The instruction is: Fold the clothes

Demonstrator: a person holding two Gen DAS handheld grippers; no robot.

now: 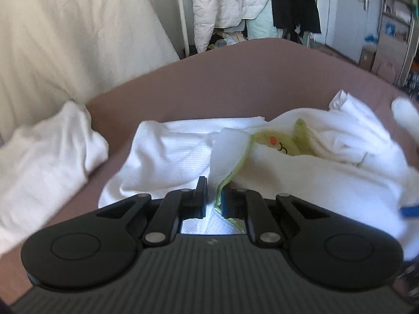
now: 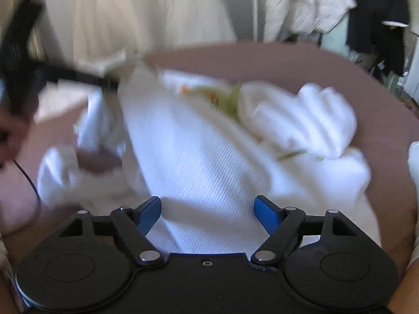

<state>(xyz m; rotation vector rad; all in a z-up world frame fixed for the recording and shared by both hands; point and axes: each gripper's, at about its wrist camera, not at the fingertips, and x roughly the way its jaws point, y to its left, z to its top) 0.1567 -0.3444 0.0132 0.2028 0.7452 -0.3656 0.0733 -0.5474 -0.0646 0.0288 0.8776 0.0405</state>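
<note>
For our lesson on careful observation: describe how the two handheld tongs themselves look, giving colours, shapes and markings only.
The left tongs are black, with two round discs, silver pivot pins, a ribbed grey body and a small pale logo. The right tongs have the same black discs and linkages, but bright blue finger pads.

- The left wrist view looks forward and down, close over the white garment on the brown table.
- The right wrist view looks down, closer over that garment.
- Both share the garment, the table, and hanging coats behind.
</note>
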